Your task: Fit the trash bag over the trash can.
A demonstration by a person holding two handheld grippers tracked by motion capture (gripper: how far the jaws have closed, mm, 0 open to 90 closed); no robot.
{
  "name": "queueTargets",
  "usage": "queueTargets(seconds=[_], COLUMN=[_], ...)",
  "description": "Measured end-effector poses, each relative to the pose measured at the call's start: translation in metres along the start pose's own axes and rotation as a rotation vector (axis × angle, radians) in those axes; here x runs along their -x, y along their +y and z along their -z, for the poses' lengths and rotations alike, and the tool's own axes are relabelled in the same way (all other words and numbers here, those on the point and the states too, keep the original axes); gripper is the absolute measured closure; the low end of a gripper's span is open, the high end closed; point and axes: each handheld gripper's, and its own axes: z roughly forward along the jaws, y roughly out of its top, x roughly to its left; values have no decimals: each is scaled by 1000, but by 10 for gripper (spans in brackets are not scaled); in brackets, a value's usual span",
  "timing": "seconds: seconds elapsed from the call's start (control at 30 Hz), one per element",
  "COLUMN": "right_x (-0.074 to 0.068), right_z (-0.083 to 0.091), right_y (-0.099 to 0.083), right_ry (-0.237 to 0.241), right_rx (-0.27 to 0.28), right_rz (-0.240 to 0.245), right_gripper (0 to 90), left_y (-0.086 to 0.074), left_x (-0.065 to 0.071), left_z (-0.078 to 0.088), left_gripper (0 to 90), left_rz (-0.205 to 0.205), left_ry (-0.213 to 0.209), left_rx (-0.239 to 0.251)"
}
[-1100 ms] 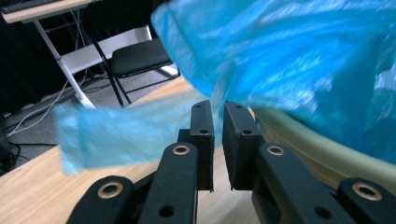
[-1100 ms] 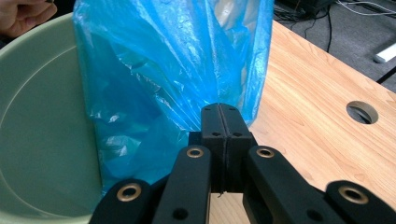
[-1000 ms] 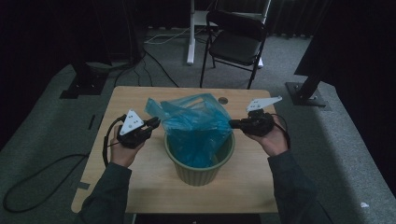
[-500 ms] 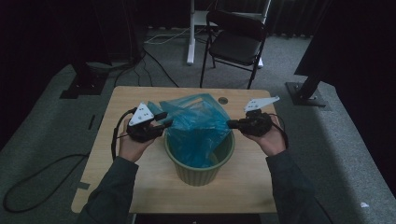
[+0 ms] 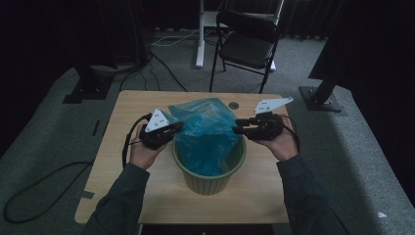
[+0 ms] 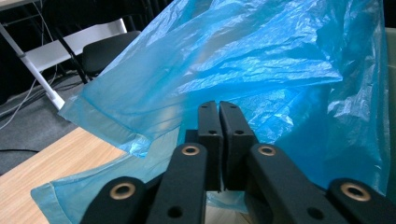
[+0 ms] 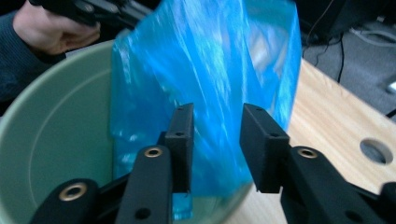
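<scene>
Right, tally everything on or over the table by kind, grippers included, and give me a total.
Blue plastic bags: 1
Green bins: 1
Grippers: 2, the left gripper and the right gripper
Total: 4

A black folding chair (image 5: 247,46) is standing on the grey carpet (image 5: 58,127) well beyond both tongs, and a white stand leg (image 5: 199,34) is rising just beside it. Dark cables (image 5: 161,66) are trailing across the carpet farther off. A round hole (image 5: 233,105) is sitting in the tabletop (image 5: 122,105) between the tongs.
</scene>
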Motion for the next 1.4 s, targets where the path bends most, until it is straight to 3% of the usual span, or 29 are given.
queueTargets(seconds=[0.23, 0.47, 0.53, 0.6, 0.73, 0.97, 1.07, 1.27, 1.4], right_x=[-10, -18, -19, -18, -13, 6, 14, 26, 30], right_z=[-10, -32, -37, -41, -42, -27, -22, -14, -13], right_y=[26, 43, 45, 45, 42, 26, 14, -1, -5], right_ry=[7, 27, 41, 35, -17, -91, -116, -141, -142], right_rx=[35, 21, 11, -8, -47, -27, -42, -35, -41], right_rz=[45, 76, 74, 69, 40, -68, -104, -187, -204], right_gripper=[592, 592, 612, 699, 891, 900, 900, 900, 899], left_y=[1, 1, 1, 1, 0, -3, -4, -4, -3], left_x=[3, 5, 5, 6, 7, 10, 11, 12, 12], left_z=[-2, -3, -3, -3, -1, 3, 3, 4, 5], left_gripper=[895, 897, 896, 897, 898, 897, 898, 897, 897], left_rz=[-17, -28, -29, -27, -27, -27, -32, -34, -36], left_ry=[1, 1, 0, -1, -3, -3, -4, -7, 6], left_rx=[-7, -8, -7, -3, 1, 9, 0, -3, -3])
